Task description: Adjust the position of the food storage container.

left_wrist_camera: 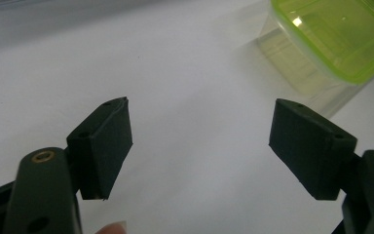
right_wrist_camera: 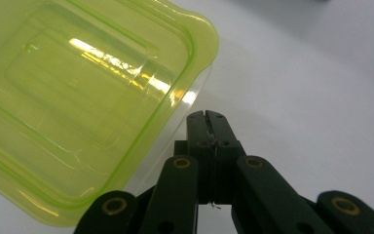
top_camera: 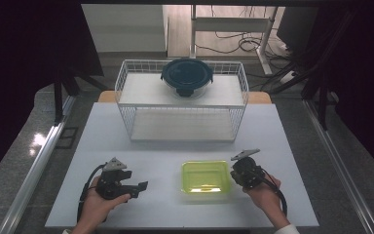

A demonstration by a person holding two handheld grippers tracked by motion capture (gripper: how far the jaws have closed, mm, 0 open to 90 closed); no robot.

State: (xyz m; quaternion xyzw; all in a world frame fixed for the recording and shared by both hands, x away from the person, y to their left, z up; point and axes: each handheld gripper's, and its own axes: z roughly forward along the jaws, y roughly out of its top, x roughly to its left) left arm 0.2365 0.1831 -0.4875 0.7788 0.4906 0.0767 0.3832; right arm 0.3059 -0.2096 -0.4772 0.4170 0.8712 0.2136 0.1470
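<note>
On the white tabletop (top_camera: 126,146) before us sits a square clear plastic box with a lime-green lid (top_camera: 206,177), untouched. Our left claw (left_wrist_camera: 199,146) gapes wide and empty; our right claw (right_wrist_camera: 208,127), pressed closed on nothing, hovers just beside the box, so nothing looks begun.

So the left gripper (left_wrist_camera: 199,146) has its two black jaws spread wide apart, nothing between them, just the white table (left_wrist_camera: 185,63) underneath. Each pad (left_wrist_camera: 108,141) is a chunky dark block with little holes along the top edge, and there's a brass-looking rivet on each arm down at the bottom corners. Up in the top right corner sits a clear container with a lime-green lid (left_wrist_camera: 341,34), well beyond the right-hand jaw and not touching it. A fingertip (left_wrist_camera: 113,227) pokes in at the bottom edge.
</note>
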